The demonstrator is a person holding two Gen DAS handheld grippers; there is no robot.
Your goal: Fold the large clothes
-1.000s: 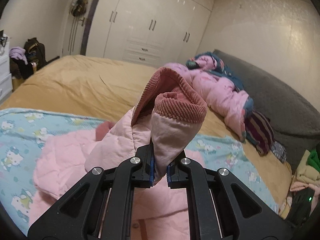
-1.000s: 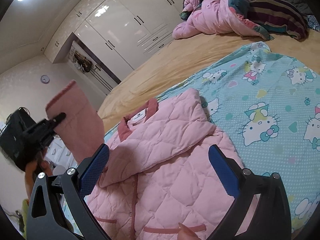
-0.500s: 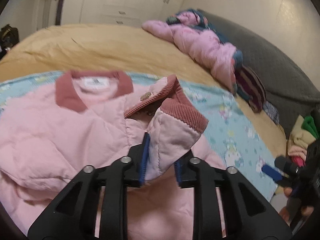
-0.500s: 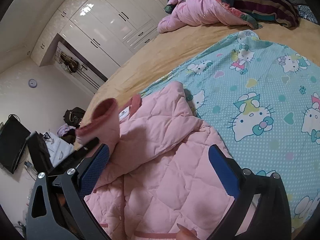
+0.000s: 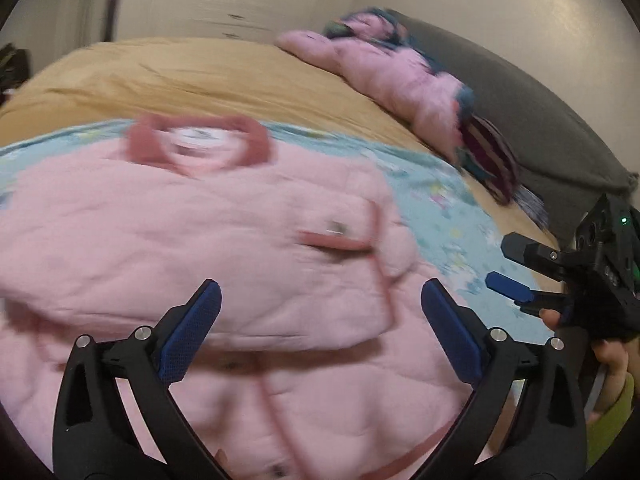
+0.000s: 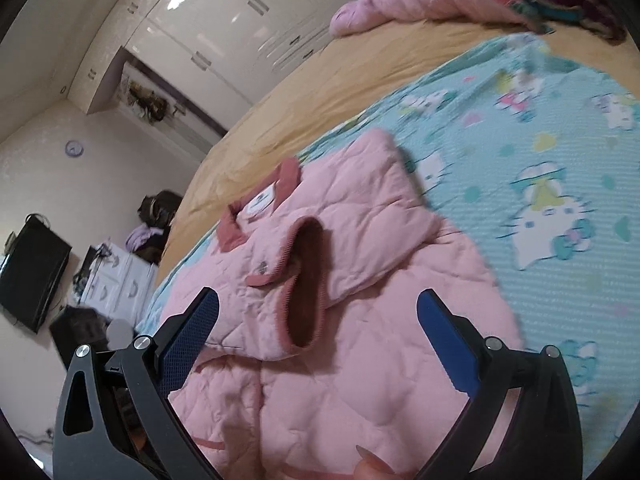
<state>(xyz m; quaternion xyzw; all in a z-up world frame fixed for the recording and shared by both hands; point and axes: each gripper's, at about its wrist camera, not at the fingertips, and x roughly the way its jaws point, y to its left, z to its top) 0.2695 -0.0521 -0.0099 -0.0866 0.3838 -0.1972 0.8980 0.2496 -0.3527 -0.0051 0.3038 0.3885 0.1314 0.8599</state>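
Note:
A pink quilted jacket point(image 5: 224, 240) with a dark pink collar point(image 5: 196, 146) lies flat on a blue cartoon-print sheet point(image 5: 452, 224). Both sleeves are folded across its chest. The corduroy cuff point(image 6: 306, 284) of the top sleeve lies open-mouthed on the chest. My left gripper point(image 5: 320, 332) is open and empty, hovering above the jacket's middle. My right gripper point(image 6: 316, 350) is open and empty above the jacket's lower half; it also shows in the left wrist view point(image 5: 516, 272) at the right. The jacket point(image 6: 360, 360) fills the right wrist view's centre.
A pile of pink and striped clothes point(image 5: 404, 80) lies at the far side of the tan bed point(image 5: 200, 76) by a grey headboard point(image 5: 520, 112). White wardrobes point(image 6: 224, 40) stand beyond. A dresser point(image 6: 116, 276) and a TV point(image 6: 32, 276) stand left.
My left gripper carried the sleeve cuff down over the jacket's chest, opened and let it go. The sleeve now lies folded across the jacket. My right gripper stayed open, drifting slightly.

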